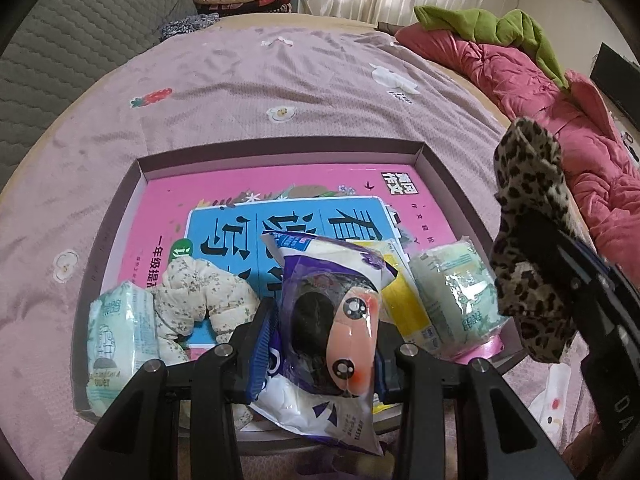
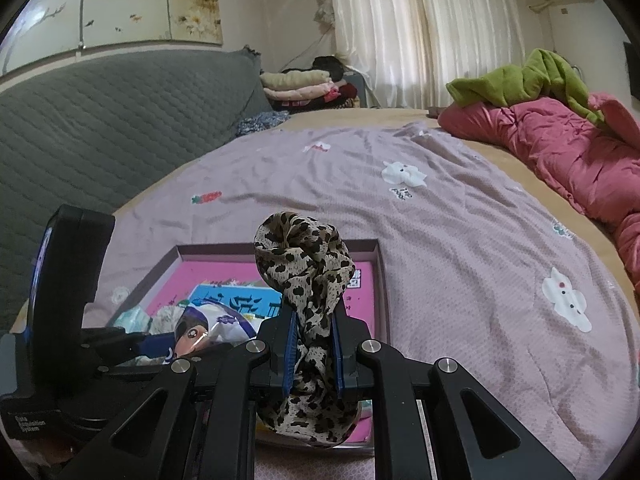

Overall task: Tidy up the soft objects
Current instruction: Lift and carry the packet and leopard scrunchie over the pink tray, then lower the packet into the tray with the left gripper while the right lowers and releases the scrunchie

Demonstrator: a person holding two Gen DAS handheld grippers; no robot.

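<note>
The left claw (image 1: 320, 344) is clamped on a bagged doll (image 1: 332, 320) over the near edge of the tray (image 1: 280, 150). The right claw (image 2: 314, 344) is pinched fully onto a leopard scarf (image 2: 304, 264), held above the tray's right side. Below the claws, 3 tissue packs (image 1: 120, 332) and a floral cloth (image 1: 204, 292) already lie inside (2 items remain to be set down).

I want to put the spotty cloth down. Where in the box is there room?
The far half of the box, pink book cover by the back wall, is bare. The near half is crowded: tissue packs, floral cloth, yellow pack, and the left claw's bagged toy.
</note>
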